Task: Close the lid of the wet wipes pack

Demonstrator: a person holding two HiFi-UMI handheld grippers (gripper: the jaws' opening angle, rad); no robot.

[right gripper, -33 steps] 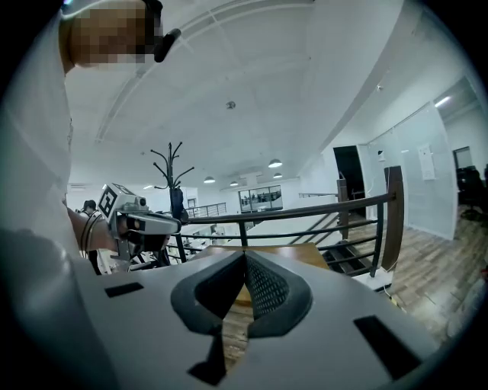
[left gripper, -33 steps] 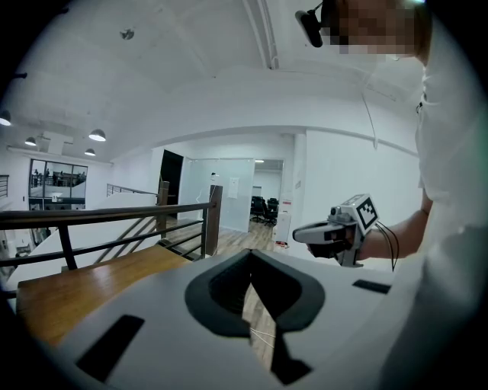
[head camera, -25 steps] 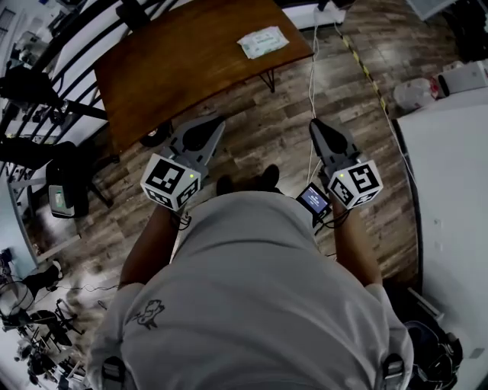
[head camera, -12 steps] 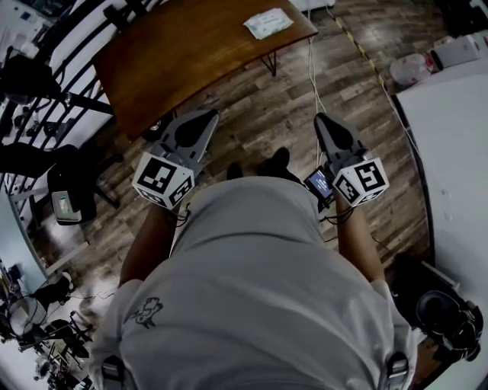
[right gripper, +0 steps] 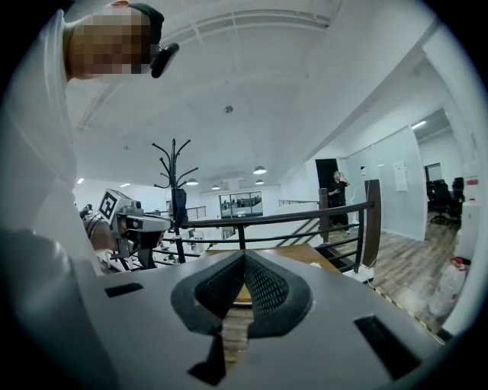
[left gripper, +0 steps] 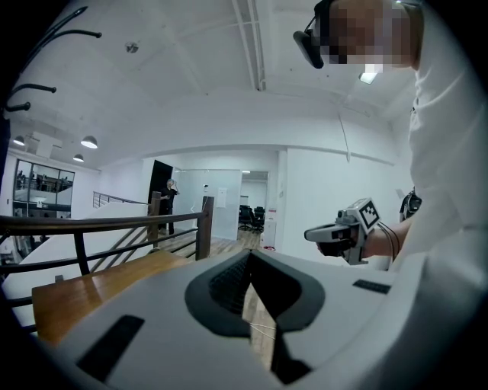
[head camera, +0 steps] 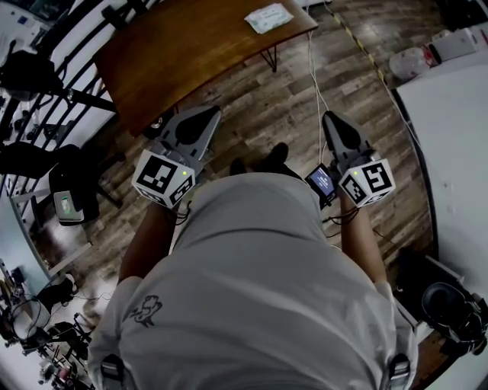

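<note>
Left gripper [head camera: 204, 114] and right gripper [head camera: 330, 118] are both clenched with nothing between the pads. I hold them level over the floor [head camera: 267, 99] at 11 and 1 o'clock. I read that as a carrying posture, since the table [head camera: 175, 53] is well ahead. The wet wipes pack [head camera: 268, 17] lies flat near the table's far right corner at 12 o'clock, its long axis running about 8 to 2 o'clock. Its lid is too small to judge.
</note>
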